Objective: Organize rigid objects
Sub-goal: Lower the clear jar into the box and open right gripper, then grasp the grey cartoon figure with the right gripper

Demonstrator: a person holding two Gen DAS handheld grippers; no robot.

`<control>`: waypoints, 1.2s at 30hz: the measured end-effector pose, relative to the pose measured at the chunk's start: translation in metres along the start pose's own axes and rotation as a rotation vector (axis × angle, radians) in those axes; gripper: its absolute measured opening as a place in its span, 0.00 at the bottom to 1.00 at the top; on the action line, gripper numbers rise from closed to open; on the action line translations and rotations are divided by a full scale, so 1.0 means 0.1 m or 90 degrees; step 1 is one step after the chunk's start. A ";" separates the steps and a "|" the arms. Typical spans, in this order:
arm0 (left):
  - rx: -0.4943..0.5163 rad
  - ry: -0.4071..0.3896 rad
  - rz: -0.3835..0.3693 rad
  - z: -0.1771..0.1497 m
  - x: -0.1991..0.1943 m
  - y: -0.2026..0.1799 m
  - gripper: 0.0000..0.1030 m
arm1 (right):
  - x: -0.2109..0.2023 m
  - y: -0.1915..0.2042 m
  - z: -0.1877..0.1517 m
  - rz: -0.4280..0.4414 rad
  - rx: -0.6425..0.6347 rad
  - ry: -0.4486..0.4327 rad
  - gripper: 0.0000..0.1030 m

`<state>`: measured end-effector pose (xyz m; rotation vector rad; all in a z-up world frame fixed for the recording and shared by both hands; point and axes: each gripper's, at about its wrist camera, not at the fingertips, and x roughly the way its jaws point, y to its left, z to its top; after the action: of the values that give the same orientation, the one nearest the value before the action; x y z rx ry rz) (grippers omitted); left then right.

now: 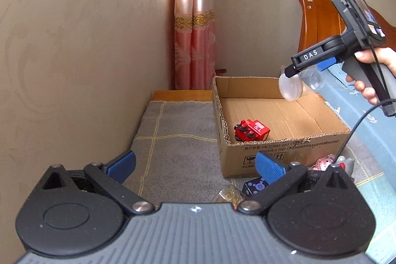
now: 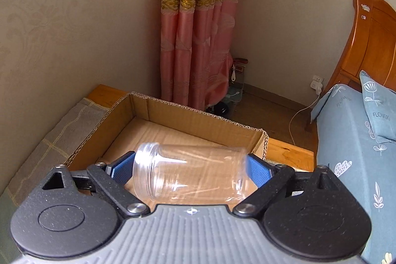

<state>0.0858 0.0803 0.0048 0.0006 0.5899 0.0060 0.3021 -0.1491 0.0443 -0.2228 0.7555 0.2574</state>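
A clear plastic jar (image 2: 190,172) lies crosswise between the blue pads of my right gripper (image 2: 190,165), tilted and blurred, hanging just under the fingertips over the open cardboard box (image 2: 198,110). The jaws stand wide and do not seem to press on it. In the left wrist view the same jar (image 1: 290,88) hangs below the right gripper (image 1: 307,71), above the box (image 1: 272,150). A red toy train (image 1: 251,130) lies in the box's near corner. My left gripper (image 1: 195,165) is open and empty, low in front of the box.
A black cube with a blue print (image 1: 255,187), a clear item with gold inside (image 1: 229,194), a pink toy (image 1: 324,162) and a grey figure (image 1: 345,162) lie before the box on the grey checked cloth (image 1: 173,140). Wall at left, bed (image 2: 346,140) at right.
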 end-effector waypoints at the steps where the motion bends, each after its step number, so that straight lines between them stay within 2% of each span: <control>1: 0.000 0.002 0.000 -0.02 0.00 0.01 0.99 | 0.03 0.01 0.02 -0.009 -0.006 0.005 1.00; 5: -0.004 0.008 -0.005 -0.06 0.01 0.04 0.99 | -0.04 0.05 -0.04 -0.022 -0.031 0.006 1.00; 12: -0.002 0.000 -0.013 -0.08 -0.05 0.03 0.99 | -0.26 0.06 -0.22 -0.013 -0.034 0.009 1.00; 22: 0.023 0.011 -0.001 -0.14 -0.11 -0.04 0.99 | -0.65 0.12 -0.78 -0.004 -0.009 0.009 1.00; 27: 0.032 0.017 -0.005 -0.18 -0.12 -0.06 0.99 | -0.78 0.04 -1.19 0.015 0.062 0.013 1.00; 31: 0.043 0.026 -0.018 -0.21 -0.09 -0.11 0.99 | -0.78 -0.04 -1.54 0.058 0.141 0.026 1.00; 36: 0.063 0.037 -0.032 -0.27 -0.07 -0.21 0.99 | -0.67 -0.10 -1.80 0.101 0.206 0.030 1.00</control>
<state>0.0651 0.0590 -0.0143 0.0825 0.6470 -0.0725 0.1419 -0.2204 -0.0356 0.1388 0.8515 0.2762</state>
